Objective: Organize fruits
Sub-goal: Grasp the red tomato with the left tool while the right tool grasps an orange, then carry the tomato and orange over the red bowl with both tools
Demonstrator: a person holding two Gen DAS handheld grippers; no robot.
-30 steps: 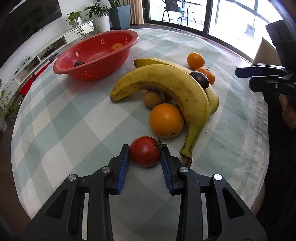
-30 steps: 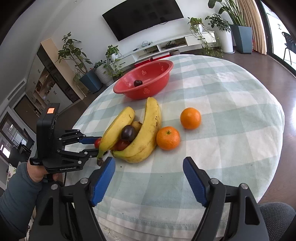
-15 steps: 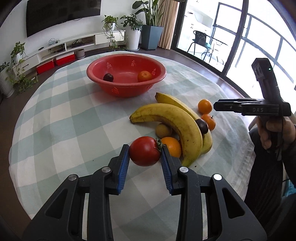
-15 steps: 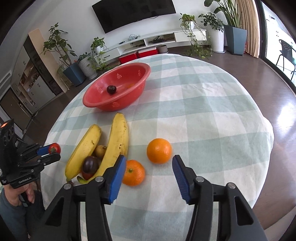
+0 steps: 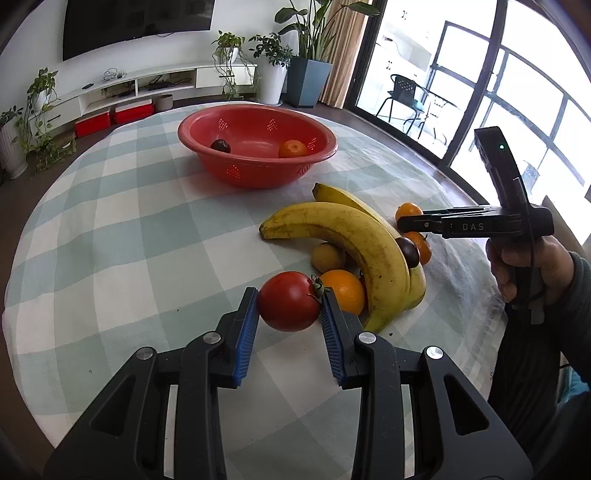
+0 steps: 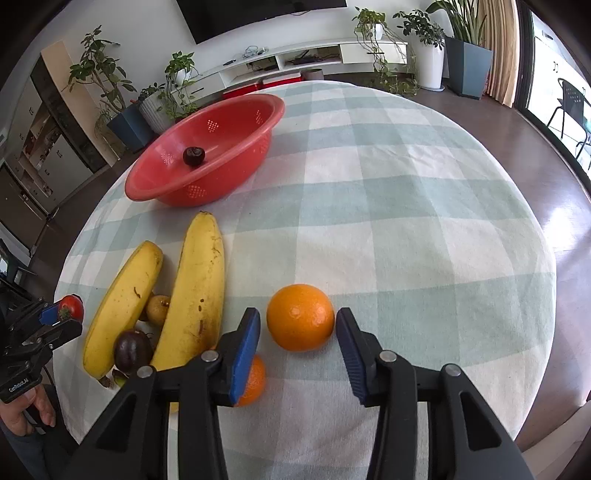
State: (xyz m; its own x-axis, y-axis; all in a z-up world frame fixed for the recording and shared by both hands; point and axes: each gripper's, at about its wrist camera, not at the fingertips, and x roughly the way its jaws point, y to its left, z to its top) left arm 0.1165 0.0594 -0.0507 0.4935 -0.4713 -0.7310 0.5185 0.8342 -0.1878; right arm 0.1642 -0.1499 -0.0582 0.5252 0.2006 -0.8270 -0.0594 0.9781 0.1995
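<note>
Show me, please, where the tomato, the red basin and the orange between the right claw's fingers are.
tomato (image 5: 289, 301), left wrist view, middle of its red skin.
red basin (image 5: 255, 173), left wrist view, front outer wall.
orange (image 6: 300, 316), right wrist view, centre of its peel.

A home living room, with a round dining counter by the window.

A wall-mounted television (image 5: 136, 26) hangs above a low white media shelf (image 5: 147, 83); potted plants (image 5: 273, 62) line the wall, curtains (image 5: 343, 55) frame glass balcony doors (image 5: 461, 85), and a checked cloth (image 5: 129, 229) covers the counter to its edges.

Wrist views angled down, close, sharing bananas (image 5: 354, 240) (image 6: 192, 291)
</note>
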